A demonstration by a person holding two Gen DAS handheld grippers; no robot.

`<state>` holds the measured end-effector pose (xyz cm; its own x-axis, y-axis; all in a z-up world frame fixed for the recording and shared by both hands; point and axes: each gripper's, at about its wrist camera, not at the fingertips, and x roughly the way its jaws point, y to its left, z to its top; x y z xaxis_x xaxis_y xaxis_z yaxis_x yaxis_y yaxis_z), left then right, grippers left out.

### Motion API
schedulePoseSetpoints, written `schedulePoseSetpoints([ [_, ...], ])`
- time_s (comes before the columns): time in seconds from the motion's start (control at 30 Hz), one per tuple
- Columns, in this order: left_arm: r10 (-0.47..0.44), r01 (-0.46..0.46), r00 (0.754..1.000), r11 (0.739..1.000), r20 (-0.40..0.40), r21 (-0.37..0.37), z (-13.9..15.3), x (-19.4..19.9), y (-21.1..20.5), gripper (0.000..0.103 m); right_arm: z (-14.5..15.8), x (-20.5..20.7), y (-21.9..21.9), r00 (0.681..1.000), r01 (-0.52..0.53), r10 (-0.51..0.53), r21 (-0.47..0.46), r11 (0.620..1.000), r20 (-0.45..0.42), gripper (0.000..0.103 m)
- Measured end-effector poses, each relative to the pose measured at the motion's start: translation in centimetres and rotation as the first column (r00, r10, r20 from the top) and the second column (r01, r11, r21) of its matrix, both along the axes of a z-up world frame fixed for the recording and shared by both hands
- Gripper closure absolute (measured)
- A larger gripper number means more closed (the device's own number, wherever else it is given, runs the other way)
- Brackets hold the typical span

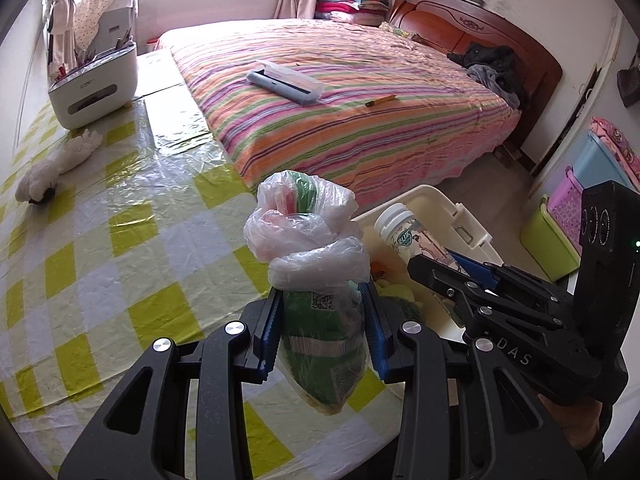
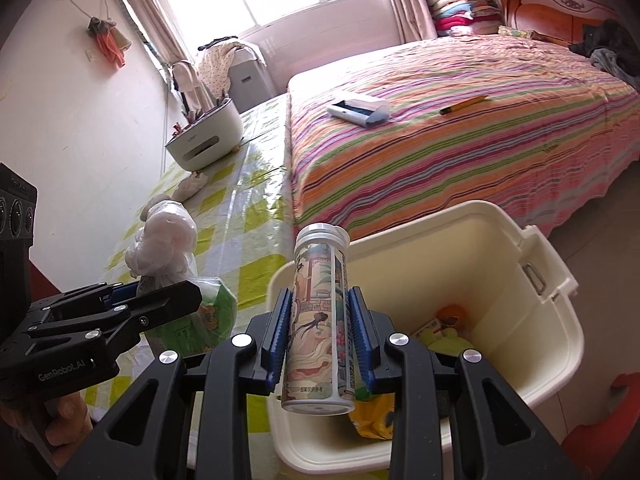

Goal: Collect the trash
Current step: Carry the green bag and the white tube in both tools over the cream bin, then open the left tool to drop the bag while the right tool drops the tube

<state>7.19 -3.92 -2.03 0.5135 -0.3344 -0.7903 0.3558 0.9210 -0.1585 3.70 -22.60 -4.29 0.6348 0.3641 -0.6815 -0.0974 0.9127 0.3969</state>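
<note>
Plastic bag [image 1: 316, 276] in your left tool [image 1: 320, 330] is soft and slippery above the counter [image 1: 120, 240]; right tool [image 2: 320, 338] clamps the stiff, light tube [image 2: 320, 320] mid-body over the bin [image 2: 532, 292].

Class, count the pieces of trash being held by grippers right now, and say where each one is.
2. The bagged green packet sits in the left gripper, over the table edge. The printed tube sits in the right gripper, above the cream bin. More trash lies in the bin, partly hidden.
</note>
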Motion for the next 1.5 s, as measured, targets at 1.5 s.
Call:
schedulePoseSetpoints([
  [1.5, -0.101, 0.102, 0.993, 0.995, -0.068, 0.007, -2.4, 2.3, -7.0, 0.042, -0.8, -1.2, -7.2, 0.974, 0.225, -0.225, 0.020, 0.974, -0.007, 0.074],
])
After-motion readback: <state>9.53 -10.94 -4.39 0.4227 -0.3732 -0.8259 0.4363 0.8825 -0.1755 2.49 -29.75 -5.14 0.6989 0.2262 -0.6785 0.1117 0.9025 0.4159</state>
